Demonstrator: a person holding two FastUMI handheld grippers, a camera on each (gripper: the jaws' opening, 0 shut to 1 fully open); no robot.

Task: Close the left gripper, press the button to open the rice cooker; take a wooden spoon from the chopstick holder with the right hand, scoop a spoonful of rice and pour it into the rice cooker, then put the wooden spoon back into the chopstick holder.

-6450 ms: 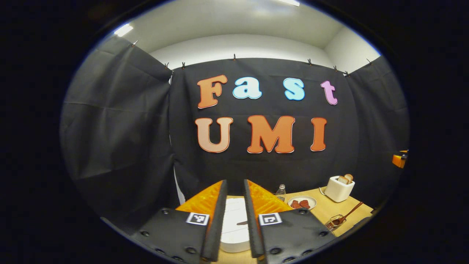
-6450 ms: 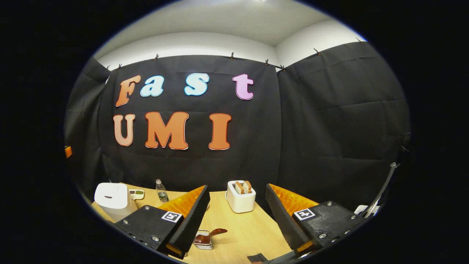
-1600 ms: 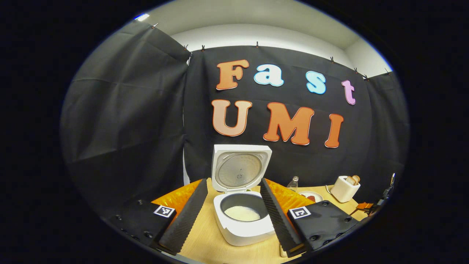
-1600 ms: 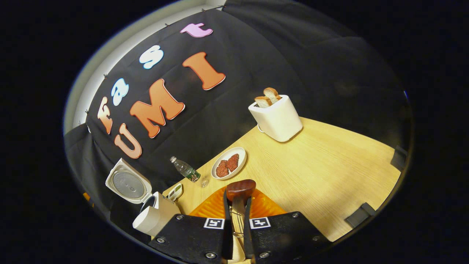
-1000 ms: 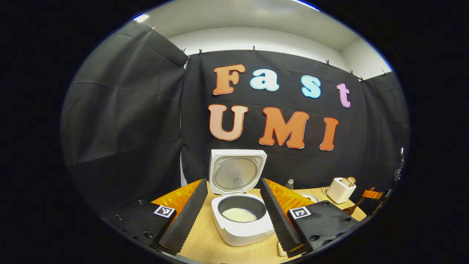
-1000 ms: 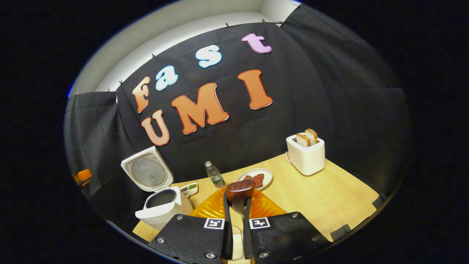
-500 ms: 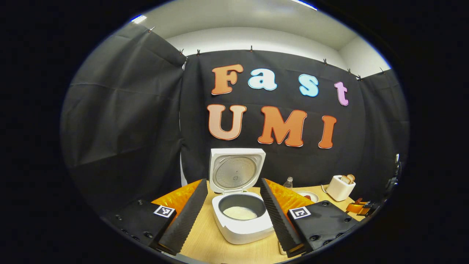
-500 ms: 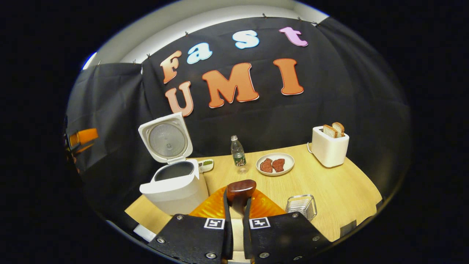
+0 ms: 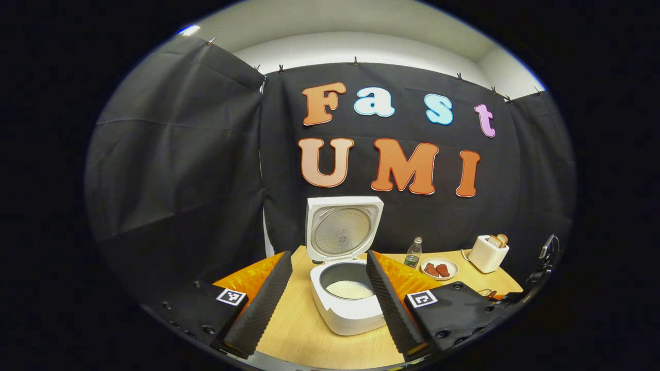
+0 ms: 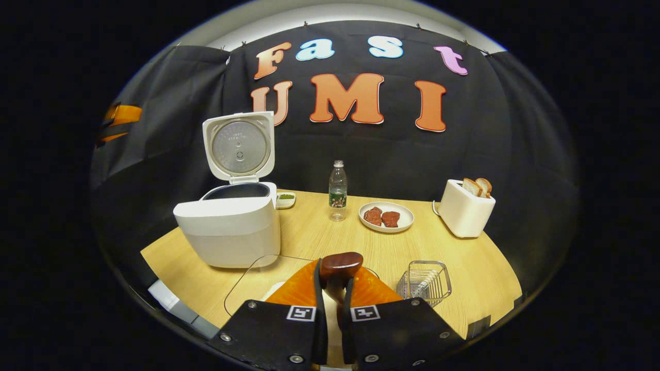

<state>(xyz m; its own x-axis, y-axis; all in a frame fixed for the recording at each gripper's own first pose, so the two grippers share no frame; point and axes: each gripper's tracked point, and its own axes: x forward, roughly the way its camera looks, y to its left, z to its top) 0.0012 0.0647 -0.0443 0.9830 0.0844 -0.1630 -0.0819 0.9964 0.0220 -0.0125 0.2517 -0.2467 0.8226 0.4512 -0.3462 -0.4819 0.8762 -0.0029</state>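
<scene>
Right tool (image 10: 330,281) clamped on wooden spoon (image 10: 339,265), bowl poking out just past the fingertips, at 6 o'clock in the right gripper view. Beneath it, a clear container (image 10: 252,275) on the tabletop (image 10: 464,268). Chopstick holder (image 10: 425,282) at 5 o'clock, beside the tool. Rice cooker (image 10: 229,224) at 9 o'clock, lid up. Left tool (image 9: 327,299) spread apart, framing the cooker with white rice (image 9: 349,290) in its pot, in the left gripper view.

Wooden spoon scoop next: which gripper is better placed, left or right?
Right. The right gripper is shut on the wooden spoon. The left gripper is open, facing the open rice cooker.
</scene>
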